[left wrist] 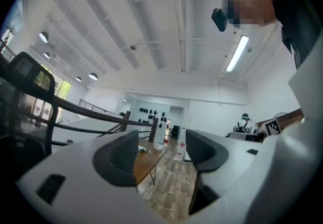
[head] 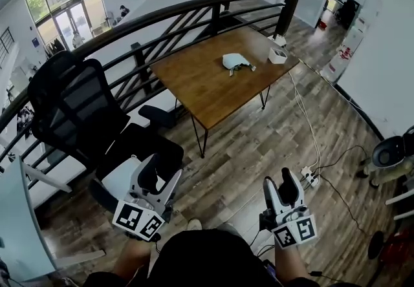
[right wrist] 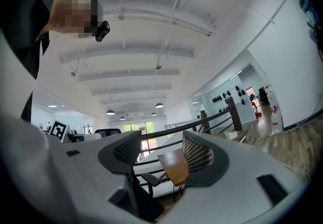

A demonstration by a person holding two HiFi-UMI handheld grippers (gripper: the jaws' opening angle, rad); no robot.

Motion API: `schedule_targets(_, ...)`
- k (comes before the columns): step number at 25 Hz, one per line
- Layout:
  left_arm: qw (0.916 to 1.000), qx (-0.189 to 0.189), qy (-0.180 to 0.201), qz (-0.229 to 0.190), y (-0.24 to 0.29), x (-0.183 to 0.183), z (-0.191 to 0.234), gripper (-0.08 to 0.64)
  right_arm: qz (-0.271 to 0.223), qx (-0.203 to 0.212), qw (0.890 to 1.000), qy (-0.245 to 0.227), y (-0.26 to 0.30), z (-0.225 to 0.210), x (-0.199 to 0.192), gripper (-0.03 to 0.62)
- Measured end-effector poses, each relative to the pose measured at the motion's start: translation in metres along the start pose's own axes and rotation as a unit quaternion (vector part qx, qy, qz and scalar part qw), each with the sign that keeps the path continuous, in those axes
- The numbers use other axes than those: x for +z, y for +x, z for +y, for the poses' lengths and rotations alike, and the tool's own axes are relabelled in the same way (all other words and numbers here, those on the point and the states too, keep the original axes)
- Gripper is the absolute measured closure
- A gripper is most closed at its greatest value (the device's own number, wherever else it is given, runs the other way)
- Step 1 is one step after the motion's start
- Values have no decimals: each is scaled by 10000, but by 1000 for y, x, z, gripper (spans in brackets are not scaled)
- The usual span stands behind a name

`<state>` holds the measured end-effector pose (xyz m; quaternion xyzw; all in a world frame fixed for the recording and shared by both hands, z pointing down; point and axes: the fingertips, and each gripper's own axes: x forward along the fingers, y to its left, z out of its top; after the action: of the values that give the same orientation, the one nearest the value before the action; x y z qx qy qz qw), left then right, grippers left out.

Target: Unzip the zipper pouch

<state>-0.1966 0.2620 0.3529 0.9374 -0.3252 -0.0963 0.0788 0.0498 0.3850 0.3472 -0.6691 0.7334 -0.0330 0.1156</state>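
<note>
The zipper pouch is a small white bundle lying on the wooden table, far ahead of both grippers. My left gripper is held low at the lower left, over the floor beside the office chair, open with nothing between its jaws. My right gripper hovers at the lower right, also open and empty. In the left gripper view the left gripper frames the distant table. In the right gripper view the right gripper frames the table end-on.
A black office chair stands left of the left gripper. A dark curved railing runs behind the table. A white box sits at the table's far corner. A power strip and cables lie on the wooden floor at right.
</note>
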Motion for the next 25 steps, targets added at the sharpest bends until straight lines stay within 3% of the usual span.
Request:
schedule_targets(9, 9999, 102, 25, 80, 63, -11, 14, 259, -17, 191, 9998, 80, 57, -47, -3, 342)
schedule_targets(14, 9996, 252, 130, 36, 106, -8, 13, 264, 122, 356, 9993, 13, 87, -94, 0, 385)
schedule_targets(25, 9983, 532, 146, 178, 192, -29, 10, 265, 348, 618, 9972, 238, 138, -176, -11, 390)
